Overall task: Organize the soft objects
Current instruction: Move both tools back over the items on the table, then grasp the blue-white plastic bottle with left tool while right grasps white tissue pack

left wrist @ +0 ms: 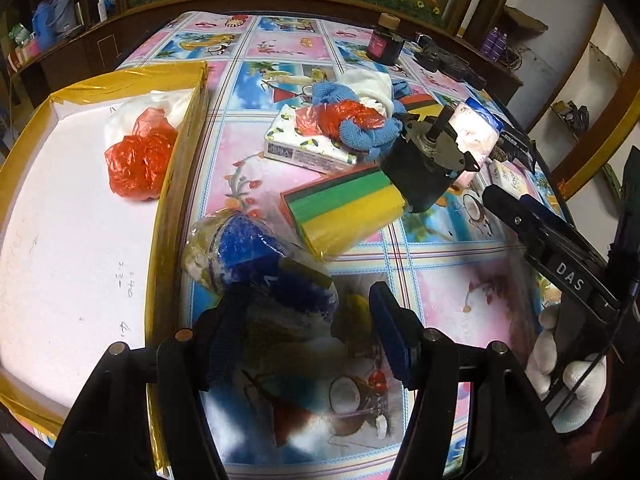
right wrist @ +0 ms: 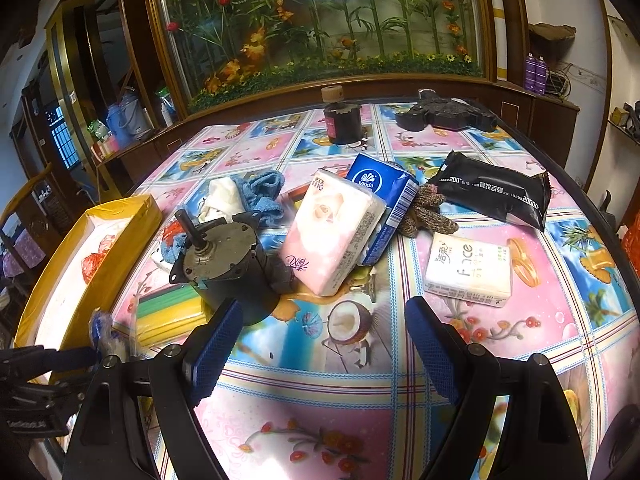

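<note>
At far left a yellow-rimmed white box [left wrist: 100, 84] holds a crumpled red plastic bag [left wrist: 138, 160] and a white bag behind it. Just right of its yellow wall, the left gripper [left wrist: 296, 320] has its left finger against a clear packet with blue contents [left wrist: 256, 256], while the right finger [left wrist: 390, 332] stands off from it; whether the packet is gripped or only touched on one side cannot be told, as the near part is blurred. Beyond it a green-and-yellow sponge pack [left wrist: 344, 208] lies on the patterned tablecloth [left wrist: 460, 292], with a dark motor with a shaft [left wrist: 428, 160] resting on its right end. Farther back a floral tissue pack [left wrist: 304, 148] carries a pile of red plastic, a blue cloth [left wrist: 360, 128] and a white cloth.

The right gripper [right wrist: 324, 356] hovers with its fingers spread wide over bare tablecloth, holding nothing. Ahead of it a pink tissue pack [right wrist: 332, 236] leans on a blue Vinda pack [right wrist: 384, 204]; a knitted brown glove [right wrist: 428, 212] is partly hidden behind them. Further right lie a white tissue pack [right wrist: 468, 268] and a black wipes packet [right wrist: 496, 192]. At the far edge stand a dark jar with a cork lid [right wrist: 342, 120] and a black object too dim to make out.
</note>
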Demonstrator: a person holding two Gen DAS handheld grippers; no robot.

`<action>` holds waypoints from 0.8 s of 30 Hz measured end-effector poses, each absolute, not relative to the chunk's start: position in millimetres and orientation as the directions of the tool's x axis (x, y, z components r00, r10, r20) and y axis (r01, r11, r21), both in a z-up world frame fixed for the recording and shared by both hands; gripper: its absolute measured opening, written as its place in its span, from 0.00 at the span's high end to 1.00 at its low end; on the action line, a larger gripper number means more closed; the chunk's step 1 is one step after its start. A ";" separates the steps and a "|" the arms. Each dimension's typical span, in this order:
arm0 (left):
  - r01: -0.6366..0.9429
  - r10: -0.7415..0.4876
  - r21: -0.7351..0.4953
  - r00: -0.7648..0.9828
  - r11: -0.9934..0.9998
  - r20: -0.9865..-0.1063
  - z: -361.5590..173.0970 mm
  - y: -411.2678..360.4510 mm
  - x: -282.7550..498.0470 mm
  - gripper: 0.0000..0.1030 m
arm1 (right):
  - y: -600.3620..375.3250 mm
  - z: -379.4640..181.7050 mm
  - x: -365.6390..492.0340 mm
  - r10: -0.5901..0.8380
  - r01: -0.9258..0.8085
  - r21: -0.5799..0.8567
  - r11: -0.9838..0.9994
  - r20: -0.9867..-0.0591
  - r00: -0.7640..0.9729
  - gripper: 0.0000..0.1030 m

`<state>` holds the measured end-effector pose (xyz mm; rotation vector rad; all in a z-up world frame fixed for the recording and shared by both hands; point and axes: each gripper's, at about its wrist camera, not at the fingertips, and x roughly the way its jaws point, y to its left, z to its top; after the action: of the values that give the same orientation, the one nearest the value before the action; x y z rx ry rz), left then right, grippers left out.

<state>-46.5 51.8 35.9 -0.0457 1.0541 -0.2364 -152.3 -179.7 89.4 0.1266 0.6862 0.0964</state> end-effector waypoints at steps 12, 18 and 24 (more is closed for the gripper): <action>0.133 -0.163 -0.108 0.524 0.985 -0.836 36.8 56.4 -29.4 0.40 | -195.3 93.5 -156.6 0.121 0.009 0.209 0.978 -0.603 0.789 0.19; 0.131 -0.092 -0.023 0.549 0.991 -0.831 25.6 43.8 -19.3 0.46 | -207.1 97.8 -160.8 0.100 0.052 0.240 0.969 -0.580 0.808 0.19; 0.131 -0.179 -0.127 0.562 0.983 -0.808 35.8 61.4 -26.3 0.65 | -234.2 92.5 -160.5 0.100 0.132 0.343 0.930 -0.583 0.807 0.19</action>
<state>-26.3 61.4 35.8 -0.0543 0.9573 -0.1827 -160.5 -234.2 92.5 0.3827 0.6362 -0.0173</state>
